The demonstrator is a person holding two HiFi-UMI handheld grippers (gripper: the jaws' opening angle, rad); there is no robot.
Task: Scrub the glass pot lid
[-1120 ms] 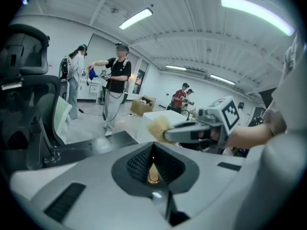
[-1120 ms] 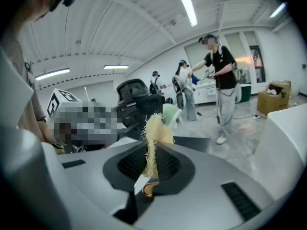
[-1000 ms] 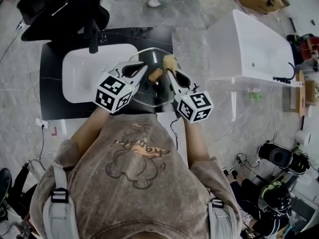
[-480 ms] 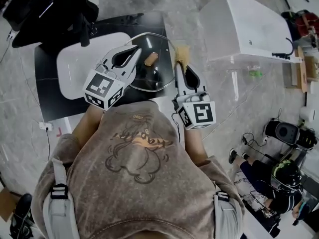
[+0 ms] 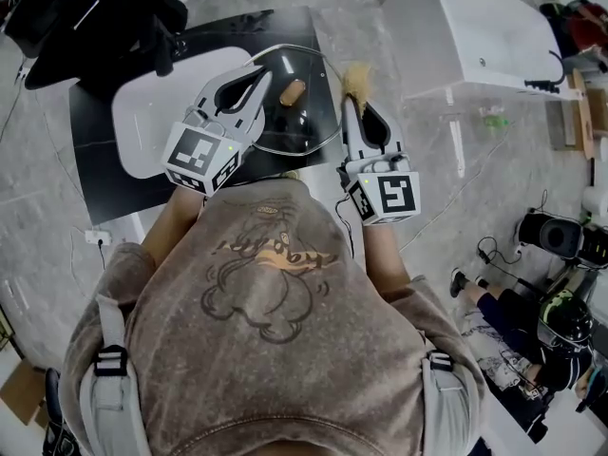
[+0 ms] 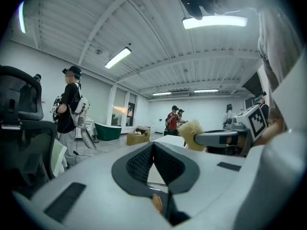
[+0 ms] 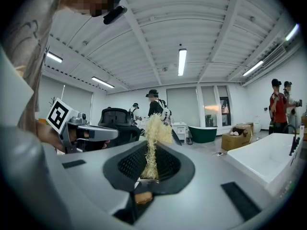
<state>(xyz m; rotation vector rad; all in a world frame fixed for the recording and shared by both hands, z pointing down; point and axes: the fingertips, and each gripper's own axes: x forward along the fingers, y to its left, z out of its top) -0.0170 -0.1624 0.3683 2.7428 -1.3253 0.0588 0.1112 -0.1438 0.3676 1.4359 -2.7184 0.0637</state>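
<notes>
Head view: left gripper [image 5: 262, 78] clamps the glass pot lid [image 5: 304, 122] at the right edge of the black tabletop [image 5: 95, 174], beside a white basin [image 5: 142, 117]. Right gripper [image 5: 348, 103] pinches a fibre scrubber [image 5: 354, 76]. A white bathtub [image 5: 475, 27] is near on its right, open floor between.

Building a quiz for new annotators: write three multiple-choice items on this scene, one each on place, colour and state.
1. Where is the knob of the glass pot lid in the head view? A between the left gripper and the right gripper; B on the white tub; C on the floor.
2. Knob colour? A blue; B wood-tan; C red.
3. The right gripper is: A open, empty; B shut on the knob; C shut on the scrubber.
Key: A, it shows between their jaw tips; B, it looks tan; C, fibres are pinched between its jaws.
</notes>
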